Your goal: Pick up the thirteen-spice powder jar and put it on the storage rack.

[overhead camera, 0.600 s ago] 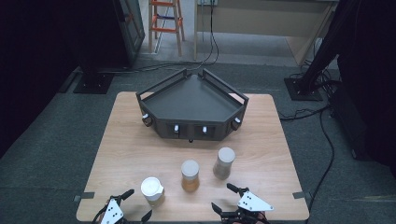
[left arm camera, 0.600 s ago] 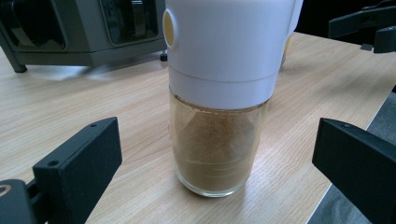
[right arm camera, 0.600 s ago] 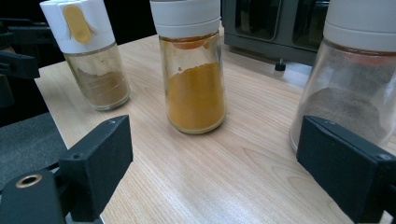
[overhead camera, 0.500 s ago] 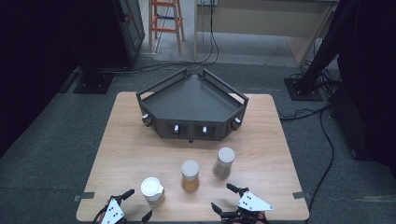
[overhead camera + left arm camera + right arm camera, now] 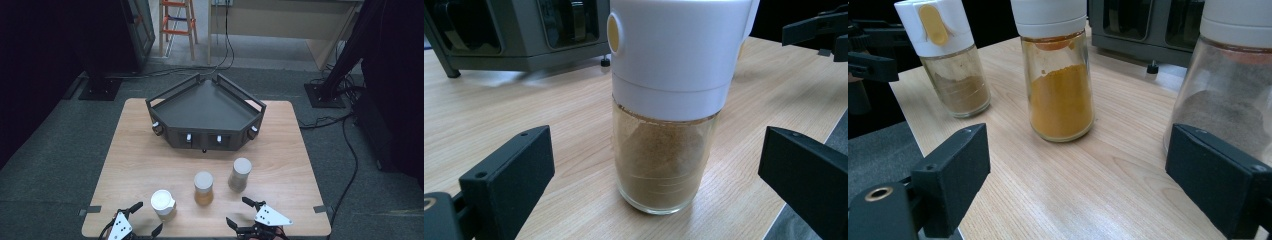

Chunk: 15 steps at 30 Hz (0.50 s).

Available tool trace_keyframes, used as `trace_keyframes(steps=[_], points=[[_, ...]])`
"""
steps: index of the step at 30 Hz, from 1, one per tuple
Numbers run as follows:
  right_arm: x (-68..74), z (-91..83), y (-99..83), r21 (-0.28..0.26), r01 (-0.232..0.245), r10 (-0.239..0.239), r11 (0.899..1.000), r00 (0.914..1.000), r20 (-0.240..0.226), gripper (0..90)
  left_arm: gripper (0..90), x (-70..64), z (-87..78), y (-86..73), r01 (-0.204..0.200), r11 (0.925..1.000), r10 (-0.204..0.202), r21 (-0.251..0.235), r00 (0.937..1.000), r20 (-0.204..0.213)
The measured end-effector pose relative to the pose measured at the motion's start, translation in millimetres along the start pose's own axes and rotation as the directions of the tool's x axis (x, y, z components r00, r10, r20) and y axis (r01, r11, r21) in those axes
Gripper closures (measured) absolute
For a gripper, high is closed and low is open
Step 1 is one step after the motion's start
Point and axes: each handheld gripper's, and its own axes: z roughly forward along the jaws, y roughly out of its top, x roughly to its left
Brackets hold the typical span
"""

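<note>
High view: a wooden table (image 5: pixel 150 160) bearing a dark wedge-shaped tray (image 5: pixel 205 107) at its far side and three spice jars in a slanting row near the front edge — a white-capped jar of tan powder (image 5: pixel 163 205), a jar of orange powder (image 5: pixel 203 188) and a jar of grey powder (image 5: pixel 240 174). The left gripper (image 5: pixel 141 220) sits at the front edge just left of the white-capped jar, jaws spread; the right gripper (image 5: pixel 240 212) sits just in front of the orange and grey jars, jaws likewise spread.

Left gripper view: the white-capped jar (image 5: pixel 669 100) stands upright between the two spread jaws, touching neither.

Right gripper view: jaws wide apart and holding nothing — the orange jar (image 5: pixel 1058 75) stands upright beyond the gap, the white-capped jar (image 5: pixel 948 60) farther left, the grey jar (image 5: pixel 1228 85) close behind the right-hand jaw.
</note>
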Motion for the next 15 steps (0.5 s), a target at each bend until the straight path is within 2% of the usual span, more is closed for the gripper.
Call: trace_keyframes(steps=[9, 15], points=[[2.4, 0.9, 0.6, 0.004, -0.003, 0.003, 1.0, 1.0, 0.008, 10.5, 1.3, -3.1, -1.2, 0.2, 0.001, 1.0, -0.001, -0.006, 1.0, -0.004], [2.8, 2.4, 1.2, 0.003, -0.001, 0.001, 1.0, 1.0, 0.008, 10.6, 1.3, -2.4, 4.3, 2.5, 0.005, 0.9999, -0.005, 0.009, 1.0, -0.001]])
